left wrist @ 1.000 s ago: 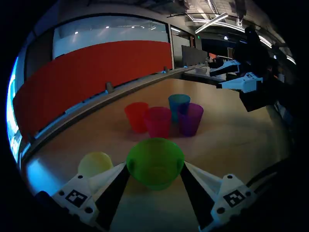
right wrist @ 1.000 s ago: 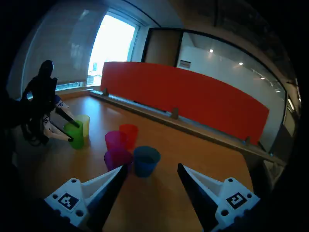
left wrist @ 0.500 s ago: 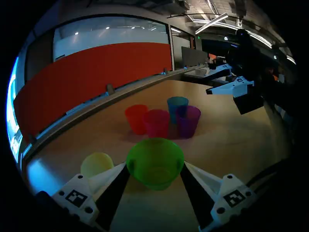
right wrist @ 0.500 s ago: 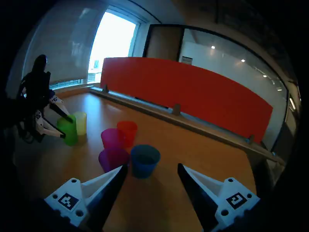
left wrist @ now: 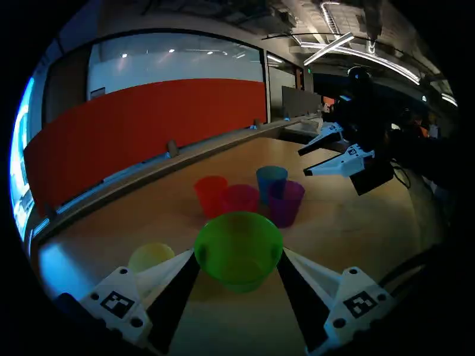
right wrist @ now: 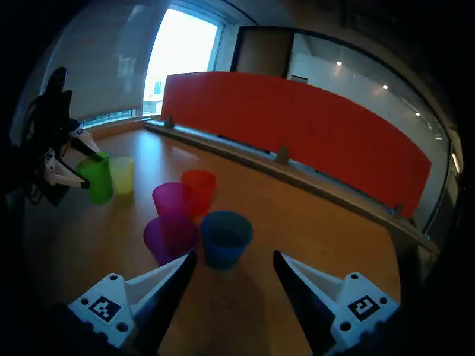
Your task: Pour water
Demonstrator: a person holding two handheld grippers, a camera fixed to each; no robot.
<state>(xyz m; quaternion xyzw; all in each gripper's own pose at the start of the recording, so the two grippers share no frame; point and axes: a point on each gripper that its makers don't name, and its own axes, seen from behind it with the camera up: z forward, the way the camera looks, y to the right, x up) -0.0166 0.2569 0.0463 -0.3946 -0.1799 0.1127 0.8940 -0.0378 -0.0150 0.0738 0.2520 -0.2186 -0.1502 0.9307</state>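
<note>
- Left gripper point(left wrist: 236, 255): jaws clamp the upright green cup point(left wrist: 238, 246), well apart from the blue cup point(right wrist: 225, 236) on the worktop point(right wrist: 320, 237). Water inside is perhaps there, unclear.
- Right gripper point(right wrist: 233, 256): jaws wide, empty, just before the blue cup.
- Pouring looks not yet begun.

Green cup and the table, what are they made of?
The green cup looks like thin plastic: light glows through its wall, and it is smooth and slightly shiny. The table looks like wood or a wood-look top: warm tan, smooth, with a soft sheen.
</note>
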